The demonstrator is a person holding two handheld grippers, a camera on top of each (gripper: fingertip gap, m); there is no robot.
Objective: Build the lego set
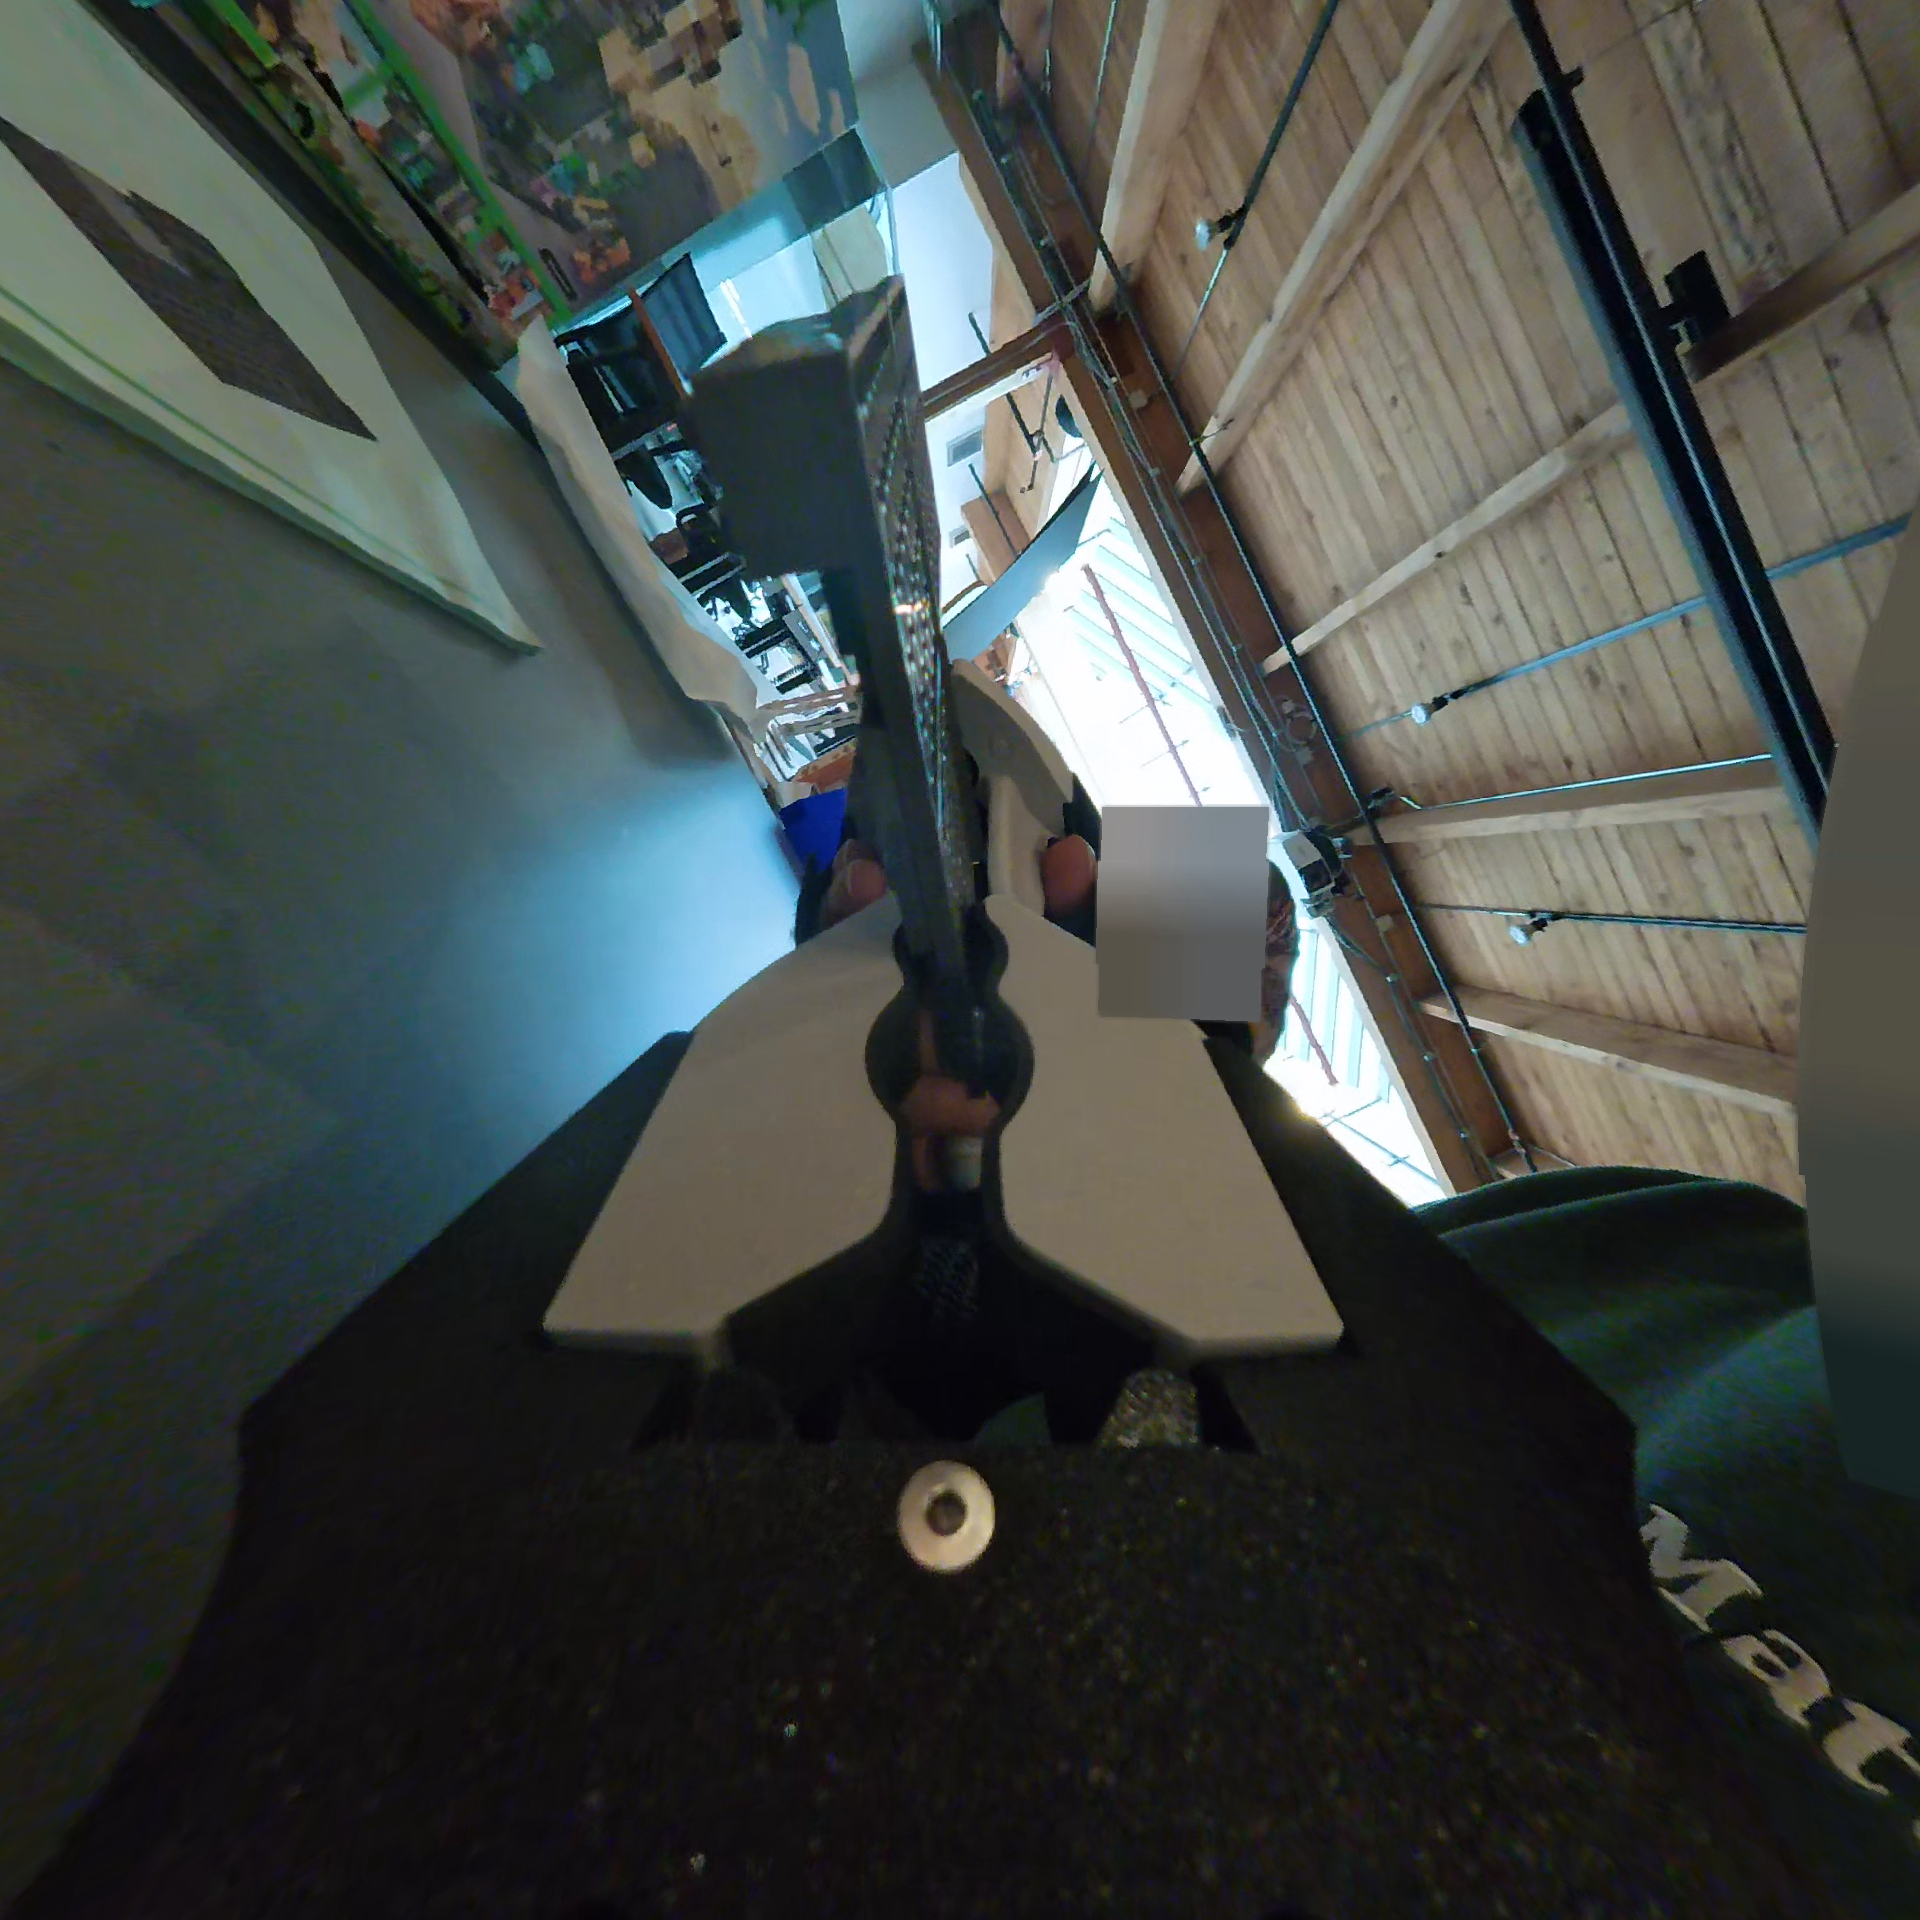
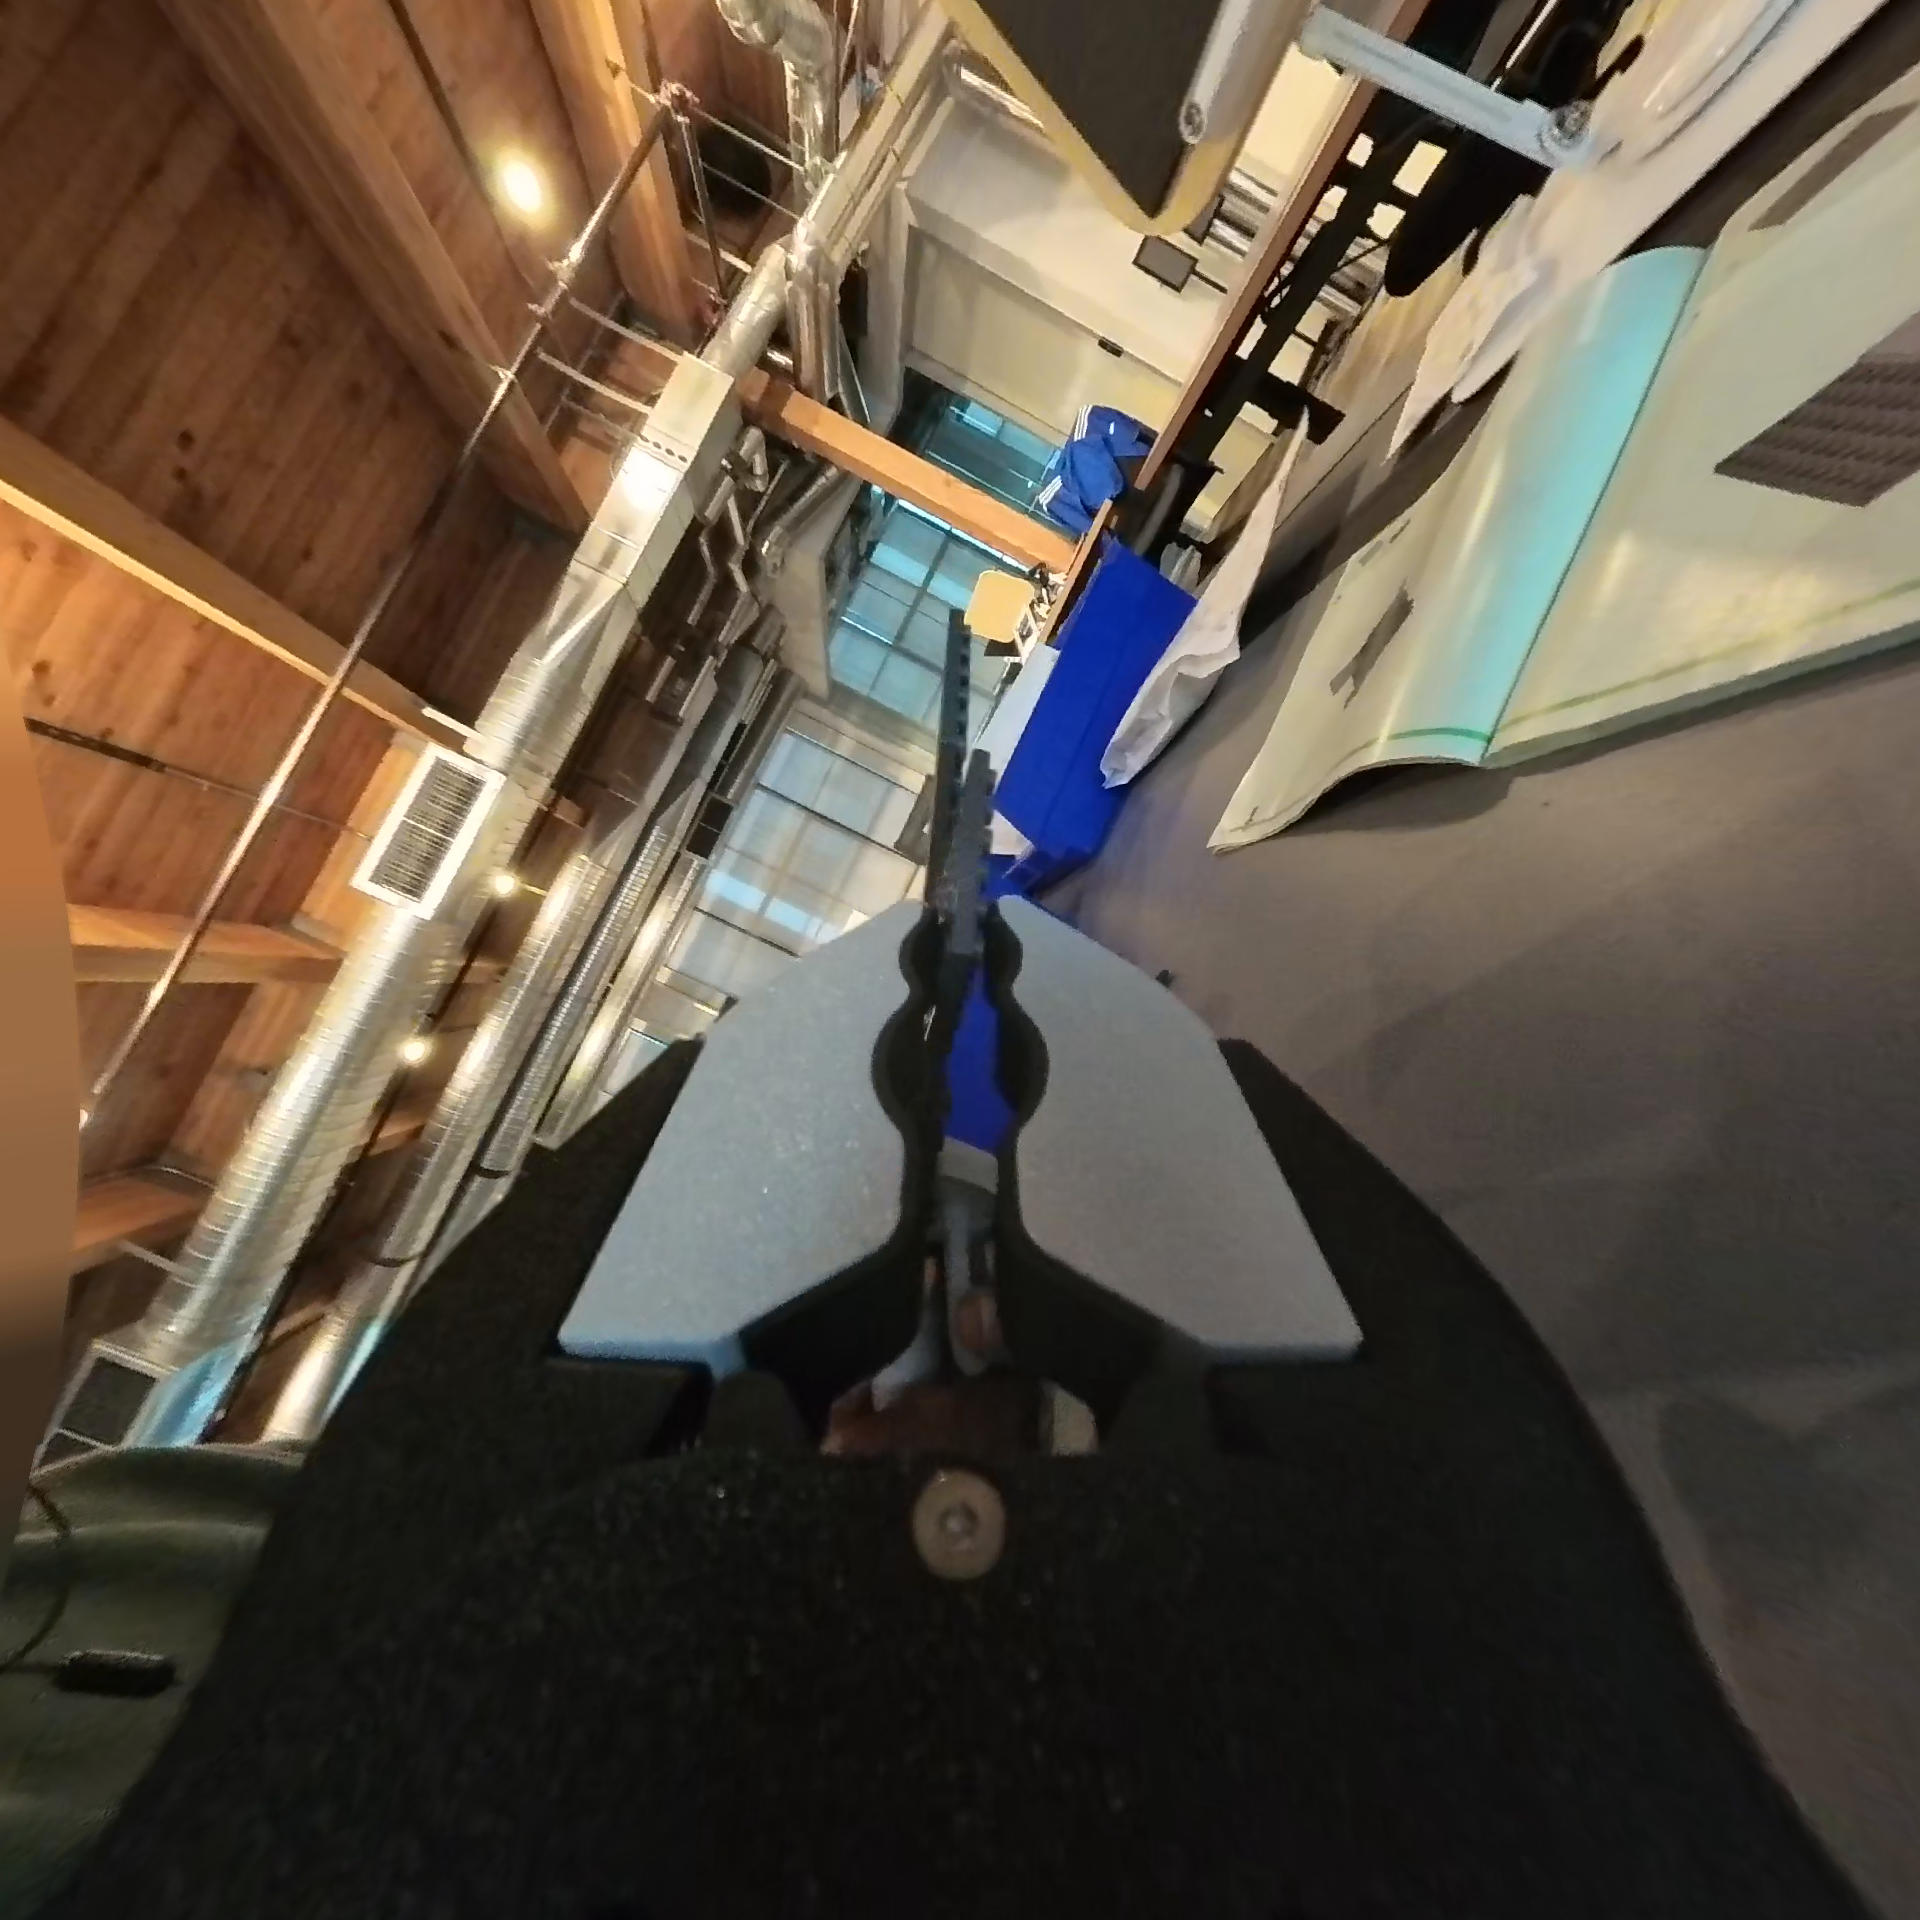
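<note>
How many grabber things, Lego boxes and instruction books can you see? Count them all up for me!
Grippers: 2, the left gripper and the right gripper, each shut on a dark Lego plate
Lego boxes: 1, the Lego box
Instruction books: 1, the open instruction book
Total: 4

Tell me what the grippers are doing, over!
Left gripper shut on dark grey studded lego plate. Right gripper shut on the same plate, seen edge-on. Plate off the grey table. Nothing in the way.
</note>
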